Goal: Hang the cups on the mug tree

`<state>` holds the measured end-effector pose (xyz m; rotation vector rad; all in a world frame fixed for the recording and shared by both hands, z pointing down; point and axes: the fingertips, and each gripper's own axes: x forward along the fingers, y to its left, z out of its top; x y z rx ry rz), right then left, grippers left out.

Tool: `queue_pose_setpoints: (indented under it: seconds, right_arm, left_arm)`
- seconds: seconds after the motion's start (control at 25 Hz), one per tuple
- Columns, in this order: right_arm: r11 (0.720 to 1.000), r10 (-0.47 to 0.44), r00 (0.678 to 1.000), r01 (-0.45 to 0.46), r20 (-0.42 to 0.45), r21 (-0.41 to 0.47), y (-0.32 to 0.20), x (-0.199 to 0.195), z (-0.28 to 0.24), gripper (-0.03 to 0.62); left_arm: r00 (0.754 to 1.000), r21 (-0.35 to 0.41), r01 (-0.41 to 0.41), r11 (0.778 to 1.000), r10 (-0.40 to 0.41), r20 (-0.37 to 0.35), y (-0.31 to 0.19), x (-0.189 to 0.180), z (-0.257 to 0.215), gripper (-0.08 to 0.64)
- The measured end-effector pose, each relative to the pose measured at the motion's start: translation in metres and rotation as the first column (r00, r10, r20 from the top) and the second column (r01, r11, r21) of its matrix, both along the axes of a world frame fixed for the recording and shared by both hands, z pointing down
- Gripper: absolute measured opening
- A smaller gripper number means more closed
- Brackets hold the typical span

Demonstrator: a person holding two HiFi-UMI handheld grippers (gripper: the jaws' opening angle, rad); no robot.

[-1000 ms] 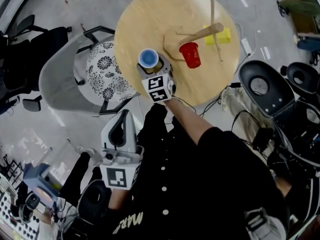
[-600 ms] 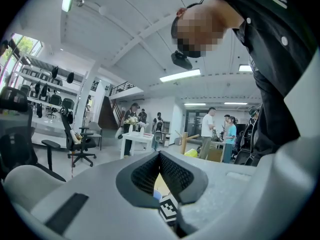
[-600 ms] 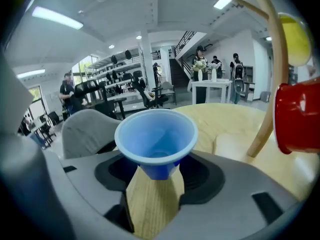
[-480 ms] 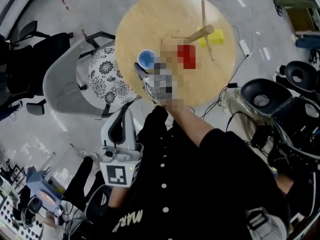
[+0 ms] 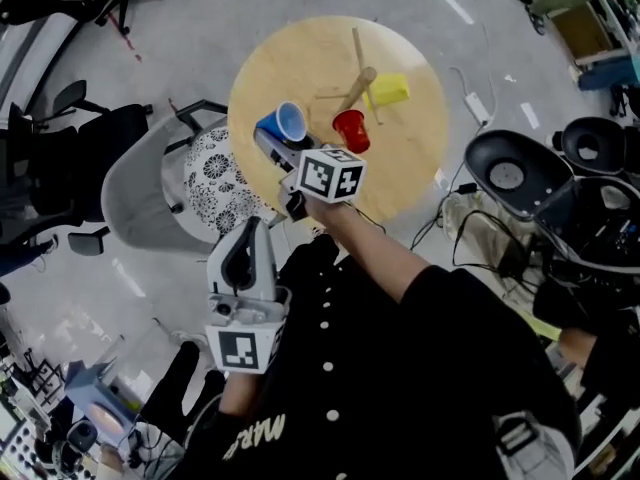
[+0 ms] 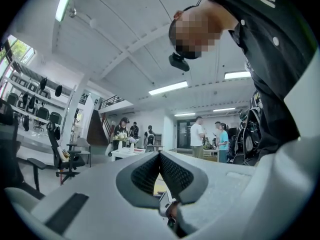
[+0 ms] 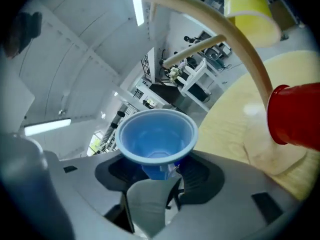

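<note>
Jaws of the right gripper (image 7: 159, 174), having just closed, grip the blue cup (image 7: 156, 134) by its base.

One blue cup (image 5: 291, 123), one red cup (image 5: 351, 129), one yellow cup (image 5: 388, 90), one mug tree (image 5: 362, 79), one table (image 5: 300, 58).

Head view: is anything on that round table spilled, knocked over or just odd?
Nothing spilled or broken. The yellow cup and red cup lie sideways only because they seem to hang on the wooden mug tree. The blue cup is tilted because the right gripper, its jaws just closed, clamps its base.
</note>
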<state>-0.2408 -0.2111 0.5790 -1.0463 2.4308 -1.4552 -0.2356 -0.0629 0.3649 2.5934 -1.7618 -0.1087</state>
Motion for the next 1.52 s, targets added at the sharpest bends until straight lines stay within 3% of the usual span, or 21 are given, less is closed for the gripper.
queue_pose_setpoints:
  seconds: [0.12,0.32,0.48,0.76,0.88,1.12,1.24,1.52]
  right_arm:
    - [0.998,0.052,0.986,-0.045,0.155,-0.052,-0.008,0.008,-0.032,0.259]
    - [0.975,0.144,0.925,-0.071,0.352,-0.211,-0.015,0.023,-0.047,0.256]
    - [0.945,0.246,0.874,-0.12,0.418,-0.305,-0.023,0.046,-0.045,0.256]
    - [0.892,0.404,0.729,-0.179,0.553,-0.416,-0.036,0.081,-0.038,0.252]
    - [0.883,0.429,0.693,-0.189,0.579,-0.429,-0.037,0.091,-0.035,0.252]
    - [0.881,0.441,0.681,-0.201,0.585,-0.429,-0.044,0.103,-0.031,0.265]
    - [0.879,0.441,0.691,-0.206,0.573,-0.429,-0.043,0.106,-0.031,0.325]
    - [0.889,0.404,0.747,-0.186,0.528,-0.418,-0.029,0.102,-0.029,0.341]
  left_arm:
    - [1.0,0.02,-0.016,1.0,0.016,0.003,0.0,0.006,-0.012,0.002]
    - [0.999,0.045,-0.05,0.998,0.049,0.012,0.0,0.021,-0.024,0.002]
    - [0.998,0.058,-0.069,0.996,0.068,0.02,0.001,0.03,-0.031,0.002]
    - [0.996,0.067,-0.082,0.994,0.08,0.025,-0.001,0.039,-0.037,0.002]
    - [0.996,0.067,-0.086,0.994,0.084,0.026,0.0,0.042,-0.036,0.002]
    - [0.996,0.071,-0.089,0.994,0.087,0.024,-0.003,0.052,-0.033,0.002]
    - [0.996,0.067,-0.091,0.994,0.089,0.03,-0.001,0.053,-0.033,0.002]
    - [0.996,0.073,-0.085,0.994,0.082,0.035,0.003,0.055,-0.033,0.002]
